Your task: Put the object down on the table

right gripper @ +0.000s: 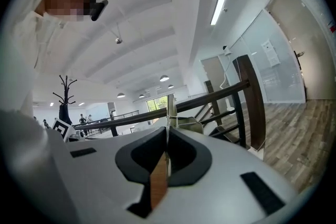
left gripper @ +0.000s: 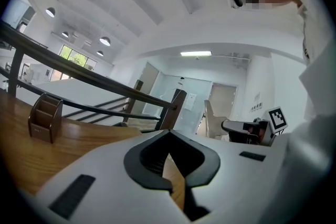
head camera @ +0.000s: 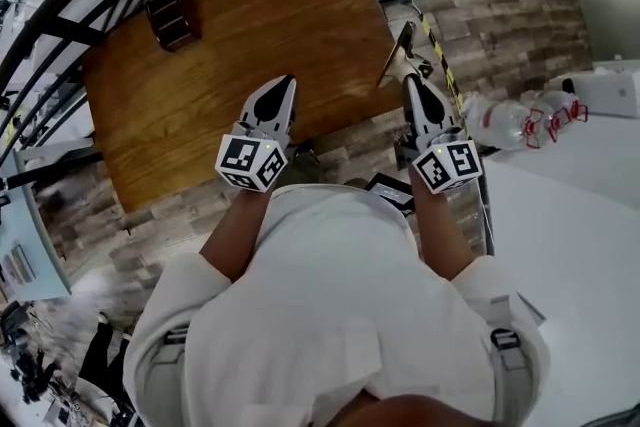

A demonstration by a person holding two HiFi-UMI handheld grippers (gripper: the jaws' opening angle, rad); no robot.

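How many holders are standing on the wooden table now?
1: the brown holder stands by the wooden table's far left edge, beside the railing. The left gripper hides a bit of the near edge.

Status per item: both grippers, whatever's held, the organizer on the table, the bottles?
Left gripper: shut, empty.
Right gripper: shut on thin pale flat piece, not yet on the table.
Small brown wooden organizer: upright on the wooden table.
Clear plastic bottles with red caps: lying on white surface.
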